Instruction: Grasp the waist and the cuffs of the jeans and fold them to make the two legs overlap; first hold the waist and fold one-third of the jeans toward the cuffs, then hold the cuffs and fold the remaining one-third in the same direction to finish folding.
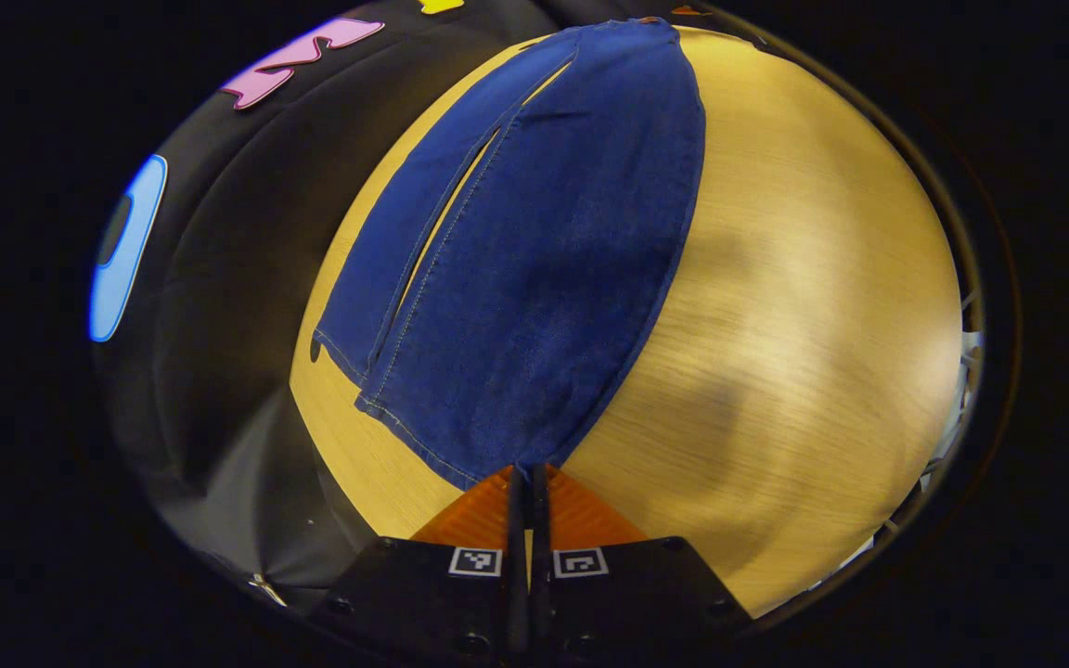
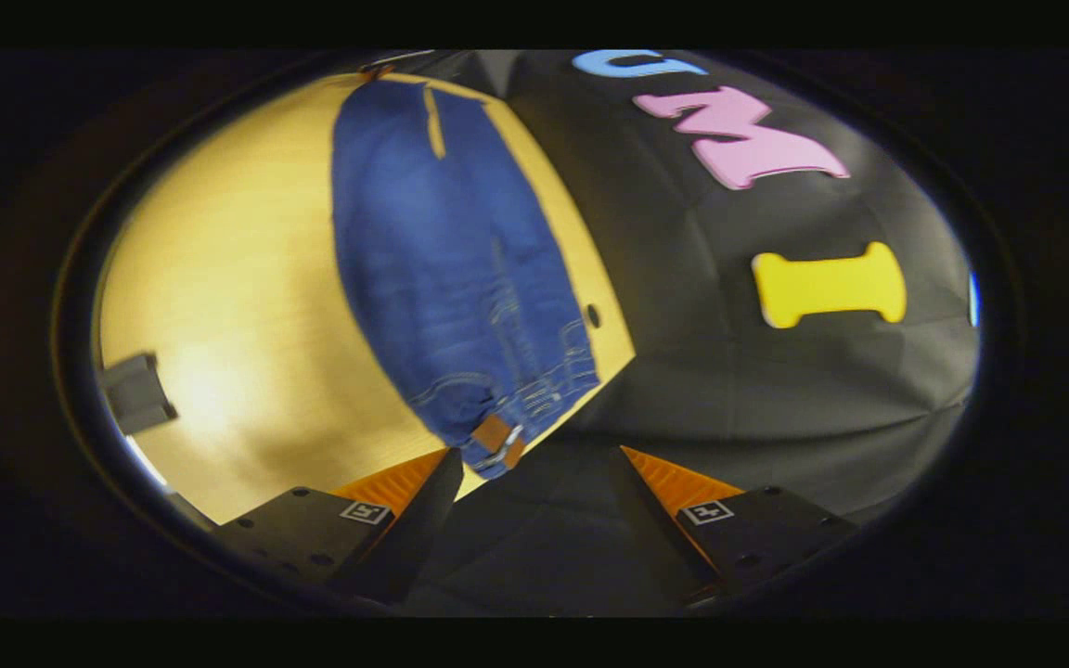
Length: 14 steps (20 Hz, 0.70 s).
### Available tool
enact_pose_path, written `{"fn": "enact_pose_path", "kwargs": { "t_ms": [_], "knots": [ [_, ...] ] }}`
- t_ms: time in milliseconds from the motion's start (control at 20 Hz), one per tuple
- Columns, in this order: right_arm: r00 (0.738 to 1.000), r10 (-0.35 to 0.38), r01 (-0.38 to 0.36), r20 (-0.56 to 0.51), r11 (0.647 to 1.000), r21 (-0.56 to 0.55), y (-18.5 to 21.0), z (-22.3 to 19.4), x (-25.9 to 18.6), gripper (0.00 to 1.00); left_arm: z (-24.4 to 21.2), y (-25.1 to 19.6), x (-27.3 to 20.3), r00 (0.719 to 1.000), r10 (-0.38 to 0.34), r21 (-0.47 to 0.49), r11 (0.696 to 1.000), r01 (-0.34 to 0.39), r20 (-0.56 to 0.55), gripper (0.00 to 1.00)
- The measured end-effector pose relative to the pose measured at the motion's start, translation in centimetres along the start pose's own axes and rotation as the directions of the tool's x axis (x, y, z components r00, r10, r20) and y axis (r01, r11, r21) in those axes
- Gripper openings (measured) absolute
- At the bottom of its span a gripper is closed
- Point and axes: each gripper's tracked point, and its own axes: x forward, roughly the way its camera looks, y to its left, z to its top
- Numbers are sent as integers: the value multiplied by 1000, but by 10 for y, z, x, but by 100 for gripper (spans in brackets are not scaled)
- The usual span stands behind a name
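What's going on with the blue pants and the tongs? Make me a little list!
jeans: blue, lying flat on the table, legs nearly overlapping with a slit between them
table: light wood
left tongs: fingers together at the near cuff edge; grip on fabric unclear
right tongs: fingers spread, near the waist end
waist: brown patch beside the right tongs, not held
wall: black cloth behind the table

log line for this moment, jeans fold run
stage: first fold not started | jeans: flat on table, legs side by side | left gripper: shut at cuff edge | right gripper: open by waist
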Motion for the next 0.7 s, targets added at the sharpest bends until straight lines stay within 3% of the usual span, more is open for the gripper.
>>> {"fn": "enact_pose_path", "kwargs": {
  "t_ms": [350, 650, 700],
  "knots": [
    [990, 138, -142, -40, 982, -124, 26, -34, 46, 96, 2, 0, 1, 999, 7, -9, 1000, -7, -49, 6],
    [996, 82, -78, 23, 986, -148, 9, -22, 79, 91, 4, 0, 2, 996, 43, -35, 998, -46, -78, 6],
    [997, 77, -72, 25, 986, -151, 9, -23, 83, 83, 5, 0, 1, 995, 53, -38, 998, -56, -81, 6]
  ]
}}
